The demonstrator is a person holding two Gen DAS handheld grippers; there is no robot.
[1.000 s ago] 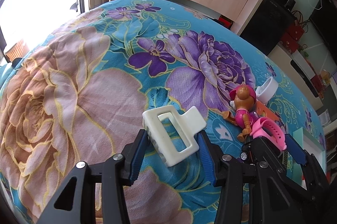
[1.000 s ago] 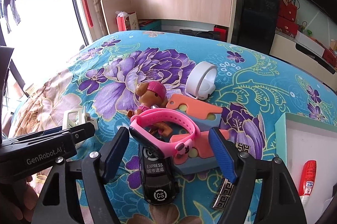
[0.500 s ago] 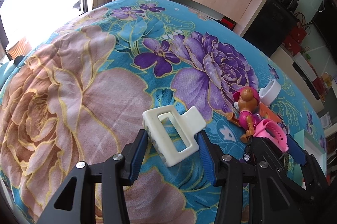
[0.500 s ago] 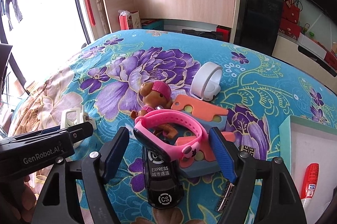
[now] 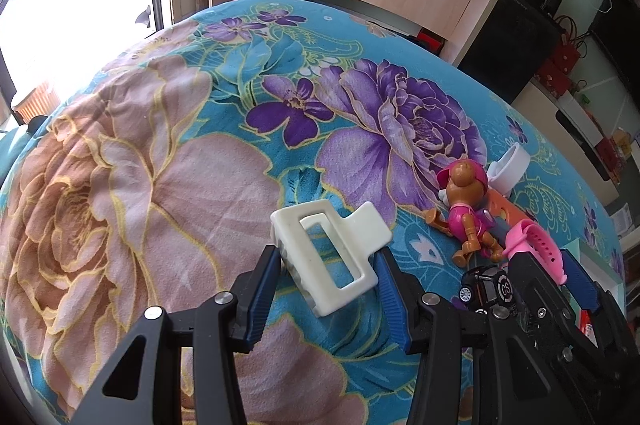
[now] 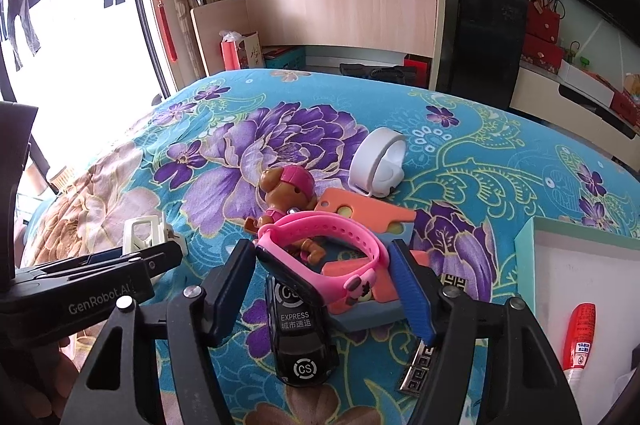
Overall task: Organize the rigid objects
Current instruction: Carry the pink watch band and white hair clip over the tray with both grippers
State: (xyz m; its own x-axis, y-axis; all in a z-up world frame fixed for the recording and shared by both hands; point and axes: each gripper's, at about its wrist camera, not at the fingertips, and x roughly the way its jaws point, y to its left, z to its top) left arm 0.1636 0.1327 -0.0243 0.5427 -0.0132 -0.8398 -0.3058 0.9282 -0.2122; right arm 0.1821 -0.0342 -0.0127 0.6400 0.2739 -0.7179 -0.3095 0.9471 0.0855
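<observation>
Change since earlier frame: right gripper (image 6: 322,267) jaws narrower around pink watch (image 6: 320,251); watch lifted slightly higher against toy figure (image 6: 286,191); left side unchanged.
Left gripper (image 5: 326,265): partly open, blue pads clamped on both flanks of white hair claw (image 5: 330,257); claw carried clear of bedspread (image 5: 160,185).
Hair claw axis: long axis from 11 o'clock to 5 o'clock in left view; open rectangular frame toward 11, flared lever tab toward 2 o'clock.
Right gripper: jaws closing, watch between them; left finger against watch body, right pad at strap loop; firm pressure on both sides not confirmed.
Watch axis: long axis roughly 9 to 3 o'clock across the jaws in right view; dark face at 9 o'clock end, buckle with cartoon charm at 4 o'clock end; strap arched as closed loop.
Black toy car (image 6: 300,337): directly under watch, nose toward 6 o'clock, lettering "EXPRESS" on roof.
Toy figure: lying at 12 o'clock of watch, pink cap toward 12.
White band (image 6: 378,165): standing on edge at 1 o'clock of figure.
Orange block (image 6: 372,215): flat, between white band and watch, on grey-blue slab.
Tray (image 6: 532,241): at 3 o'clock edge of right view, red-capped tube (image 6: 578,341) inside.
Patterned metal piece (image 6: 416,369): on bedspread at 5 o'clock of car.
</observation>
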